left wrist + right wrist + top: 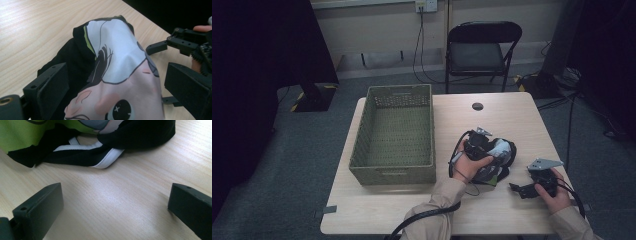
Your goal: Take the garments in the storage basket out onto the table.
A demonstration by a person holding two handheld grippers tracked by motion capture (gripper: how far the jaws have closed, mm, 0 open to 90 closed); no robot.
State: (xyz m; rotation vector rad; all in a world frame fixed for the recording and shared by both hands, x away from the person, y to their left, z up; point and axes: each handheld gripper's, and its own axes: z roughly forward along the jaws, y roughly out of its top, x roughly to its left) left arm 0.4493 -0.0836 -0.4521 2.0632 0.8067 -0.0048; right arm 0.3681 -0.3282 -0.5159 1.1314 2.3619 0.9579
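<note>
Soft printed cloth garment on matt pale wood-grain table

The garment is black with a white-and-pink cartoon face, lime-green edging and white straps; the basket is olive green, perforated; the desk is pale woodgrain; both grippers' jaws are black.

Printed cloth between wide-apart jaws

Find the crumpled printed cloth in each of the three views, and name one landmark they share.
High view: the cloth lies right of centre, under the left gripper.
Left gripper view: centre, between the open jaws.
Right gripper view: along the top edge.
Shared landmark: the wooden table.
</note>
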